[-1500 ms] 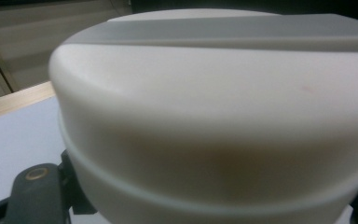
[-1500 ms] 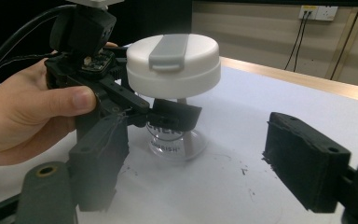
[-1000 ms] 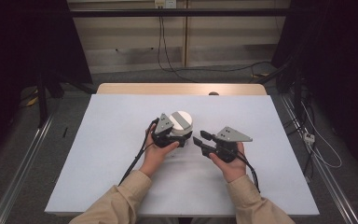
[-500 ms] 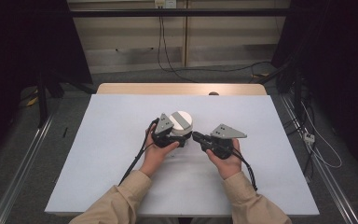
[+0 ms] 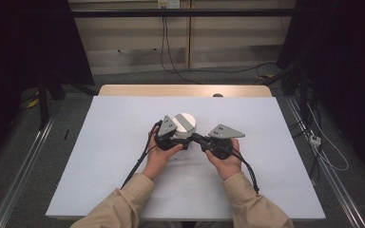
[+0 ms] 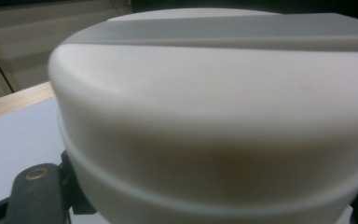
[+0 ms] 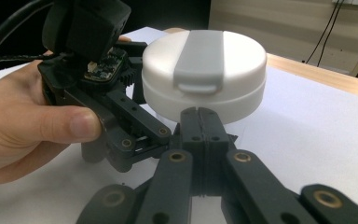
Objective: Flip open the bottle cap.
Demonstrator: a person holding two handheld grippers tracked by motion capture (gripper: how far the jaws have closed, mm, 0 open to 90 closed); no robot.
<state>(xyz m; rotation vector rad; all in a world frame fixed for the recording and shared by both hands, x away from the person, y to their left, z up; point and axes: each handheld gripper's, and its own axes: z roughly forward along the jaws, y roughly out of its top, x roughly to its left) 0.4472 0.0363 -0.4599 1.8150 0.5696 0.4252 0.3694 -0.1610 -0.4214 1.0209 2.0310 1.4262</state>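
Round white container (image 5: 184, 125) stood mid-table, clamped in left gripper (image 5: 179, 141). Right gripper (image 7: 199, 122), jaws just closed and pressed together empty, pointed at lid's grey tab (image 7: 197, 87) directly ahead, possibly touching the wall below.

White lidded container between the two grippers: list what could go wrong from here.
1. The right gripper has just been closing; its fingers are shut together with nothing between them, under the container, just below the grey tab. Pushing up may tip it rather than open it.
2. How firmly the left gripper holds the container is unclear, so it could slip or twist.
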